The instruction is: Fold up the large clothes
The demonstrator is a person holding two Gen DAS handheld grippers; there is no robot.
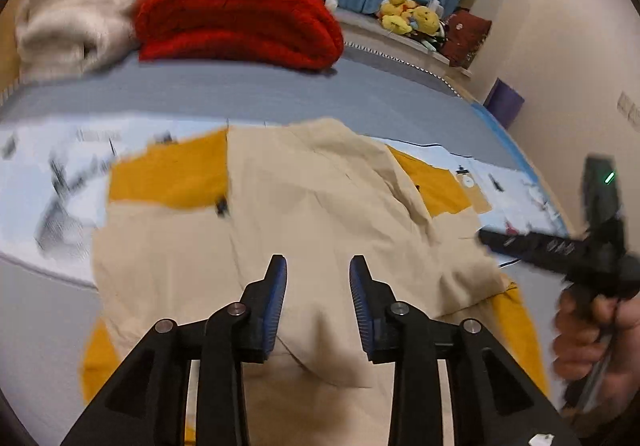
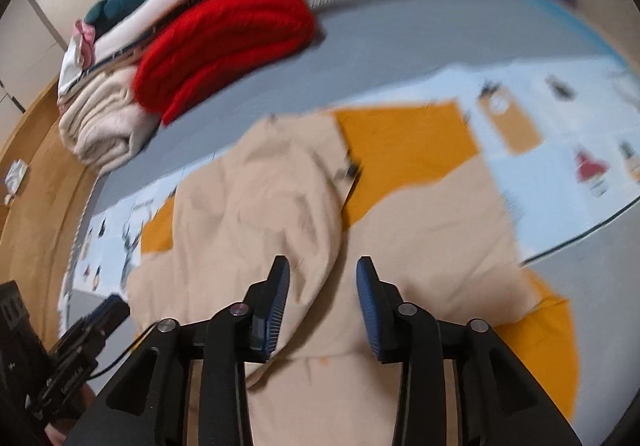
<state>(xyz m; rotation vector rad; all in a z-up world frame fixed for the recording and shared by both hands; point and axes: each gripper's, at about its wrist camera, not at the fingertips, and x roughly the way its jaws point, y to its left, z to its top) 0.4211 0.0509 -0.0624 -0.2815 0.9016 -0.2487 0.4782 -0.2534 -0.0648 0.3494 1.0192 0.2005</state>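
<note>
A large beige and mustard-yellow garment (image 1: 304, 206) lies partly folded on the bed, with a beige flap laid over its middle. It also shows in the right wrist view (image 2: 280, 206). My left gripper (image 1: 318, 270) is open and empty, hovering just above the beige cloth. My right gripper (image 2: 323, 272) is open and empty above the same cloth near its folded edge. The right gripper also shows at the right edge of the left wrist view (image 1: 484, 236), held in a hand. The left gripper's body shows at the lower left of the right wrist view (image 2: 80, 342).
A light blue printed sheet (image 1: 52, 166) lies under the garment on a grey bed cover (image 1: 280, 94). A folded red blanket (image 1: 236, 18) and cream blanket (image 1: 76, 18) are stacked at the back. Yellow plush toys (image 1: 408, 14) sit by the blue curtain. Wooden floor (image 2: 36, 182) lies left.
</note>
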